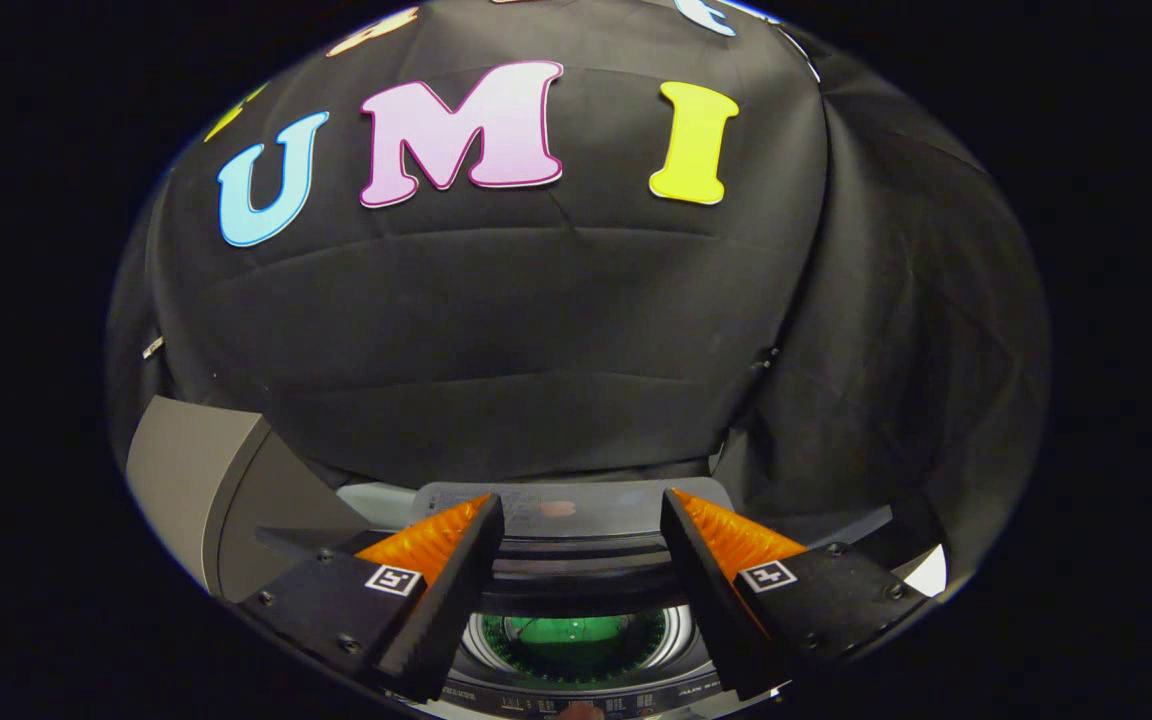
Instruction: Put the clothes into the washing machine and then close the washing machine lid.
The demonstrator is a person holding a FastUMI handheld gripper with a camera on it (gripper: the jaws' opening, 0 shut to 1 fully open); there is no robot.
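Black cloth [576, 330] hangs as the back wall of the booth and takes up most of the scene, with soft folds running across it. Below the cloth stands the washing machine [576, 690], seen from above and a little from the front. Its lid [576, 512] is raised and lies back toward the cloth; the pale underside of the lid faces the camera. Under the lid a dark rim runs across, and lower down the round drum opening [576, 640] shows, with a shiny metal ring around it. Inside the drum something green [568, 632] is visible; it may be a piece of the clothes, but I cannot tell for sure. At the near edge of the machine there is a dark control strip [576, 703] with small markings.

To the left of the machine stands a grey box-like object [206, 480], with its slanted top near the left finger.

The gripper [581, 510] hovers over the machine with its fingers wide apart and nothing between them. The finger tips reach up to the raised lid, one on each side of it, and the drum opening lies between the fingers, closer to the camera. I cannot tell if the tips touch the lid.
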